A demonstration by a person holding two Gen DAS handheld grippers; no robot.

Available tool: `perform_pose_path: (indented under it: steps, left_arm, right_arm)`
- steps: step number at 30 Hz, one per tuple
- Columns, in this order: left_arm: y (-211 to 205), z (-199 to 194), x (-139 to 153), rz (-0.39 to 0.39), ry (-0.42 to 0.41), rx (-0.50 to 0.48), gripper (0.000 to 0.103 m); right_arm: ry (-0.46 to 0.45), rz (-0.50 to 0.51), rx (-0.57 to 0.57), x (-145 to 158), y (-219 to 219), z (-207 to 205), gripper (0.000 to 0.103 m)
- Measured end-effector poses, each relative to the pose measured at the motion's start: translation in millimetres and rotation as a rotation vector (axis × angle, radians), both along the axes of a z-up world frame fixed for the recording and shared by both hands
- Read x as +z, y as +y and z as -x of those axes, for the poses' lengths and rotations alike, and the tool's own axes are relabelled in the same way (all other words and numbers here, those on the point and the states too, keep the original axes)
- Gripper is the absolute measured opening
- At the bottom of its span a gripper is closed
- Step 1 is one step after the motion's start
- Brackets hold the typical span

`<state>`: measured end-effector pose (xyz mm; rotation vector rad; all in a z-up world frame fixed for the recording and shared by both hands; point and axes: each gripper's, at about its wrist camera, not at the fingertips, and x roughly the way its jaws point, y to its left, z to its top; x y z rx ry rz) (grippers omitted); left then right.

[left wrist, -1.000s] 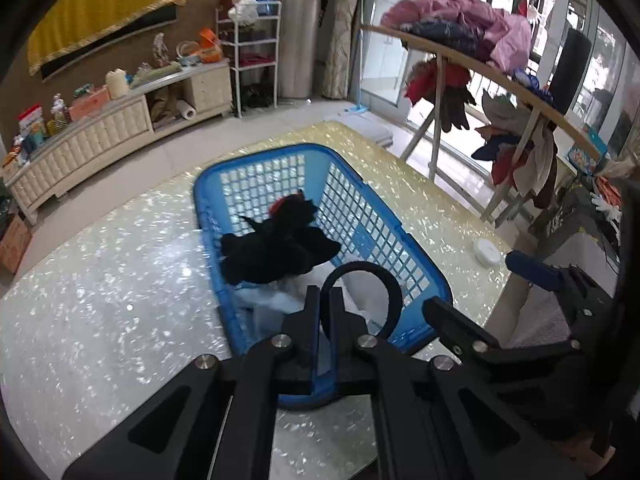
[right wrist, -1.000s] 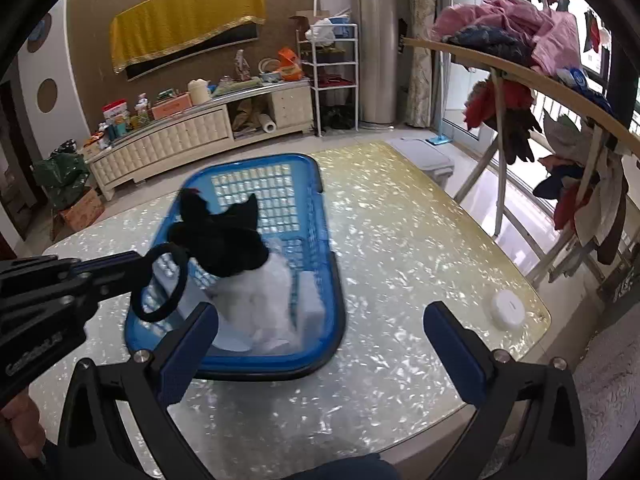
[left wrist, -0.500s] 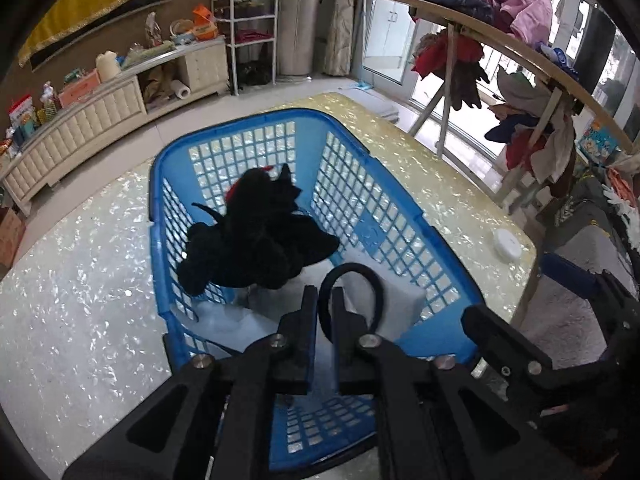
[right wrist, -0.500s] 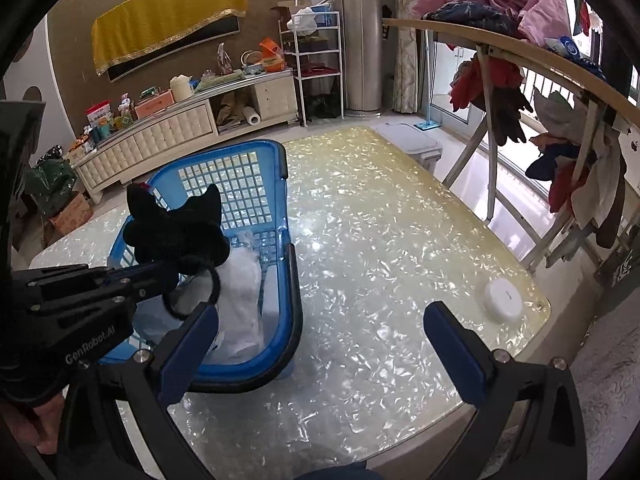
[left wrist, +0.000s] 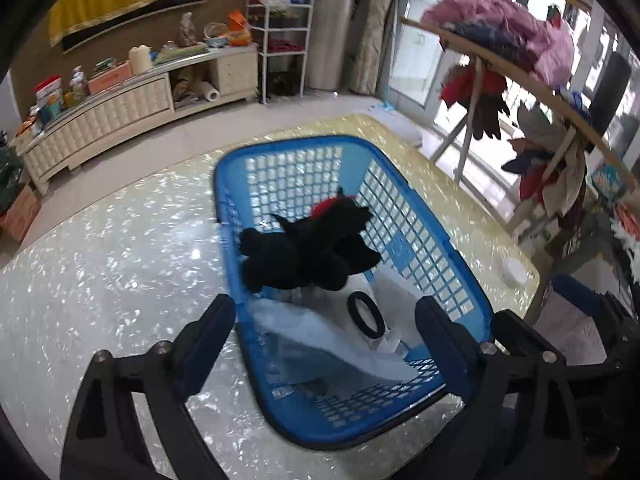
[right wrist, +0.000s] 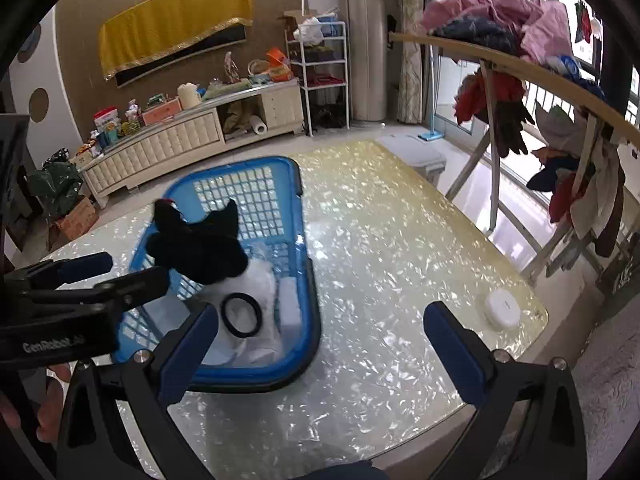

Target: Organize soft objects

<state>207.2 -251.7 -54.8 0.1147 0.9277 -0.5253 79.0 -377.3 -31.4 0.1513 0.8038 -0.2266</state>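
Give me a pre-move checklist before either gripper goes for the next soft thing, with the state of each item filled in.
1. Left gripper open and holding nothing: ok.
2. Black ring lying inside the blue basket, on the white cloth: ok.
3. Black plush toy inside the basket: ok.
4. Right gripper open and holding nothing: ok.
5. White round puck by the table edge, apart from both grippers: ok.
6. More soft items left to collect on the table: cannot tell.

white puck (right wrist: 503, 309), clothes rack (right wrist: 516, 68), sideboard (right wrist: 192, 136)
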Motion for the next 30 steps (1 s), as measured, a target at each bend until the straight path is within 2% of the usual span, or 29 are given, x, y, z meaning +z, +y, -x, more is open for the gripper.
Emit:
perform_pose_path:
  steps: [3, 7, 13, 20, 30]
  left_arm:
    - [13, 4, 9, 0.008, -0.015, 0.023, 0.090]
    - [33, 13, 19, -0.023, -0.051, 0.058, 0.091]
    - [87, 31, 31, -0.016, -0.081, 0.169, 0.091]
    - [157, 69, 49, -0.021, -0.133, 0.276, 0.091]
    - [225, 115, 73, -0.007, -0.204, 0.409, 0.091]
  right_arm:
    - [-0.011, 0.000, 0.022, 3, 10, -2, 0.103]
    - [-0.026, -0.008, 0.069, 11, 28, -3, 0.103]
    - [-0.050, -0.002, 0.179, 25, 70, -5, 0.103]
    - [-0.081, -0.003, 0.294, 33, 126, 0, 0.103]
    - [-0.162, 0.037, 0.426, 62, 192, 18, 0.103]
